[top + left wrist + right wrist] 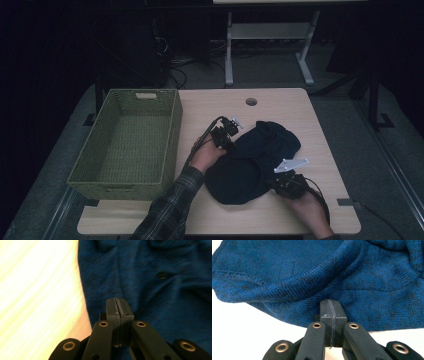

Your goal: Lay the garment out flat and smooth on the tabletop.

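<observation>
**Both jaws closed at the garment's edges; basket stands empty**

Left side of the bench [280, 100]: a green woven basket [125, 145] stands empty, its right wall just beside the person's left hand [206, 156].

Centre: a dark blue knitted garment [252, 162] lies bunched on the bench, well clear of the basket. The left hand-held gripper [226, 140] sits at the garment's left edge. In the left gripper view its jaws are pressed fully together over the knit, with no fabric visible between them; a small dark button [162, 275] shows farther off.

Right: the right hand-held gripper [280, 181] rests at the garment's near right edge, jaws likewise clenched, no cloth visibly caught.

Risks, as judgement: if either gripper lifts now, it likely comes away empty, since neither appears to hold fabric. Closed tips pushed forward may ruck the loose knit further. A grip on one layer only could let the garment sag and drag.
</observation>
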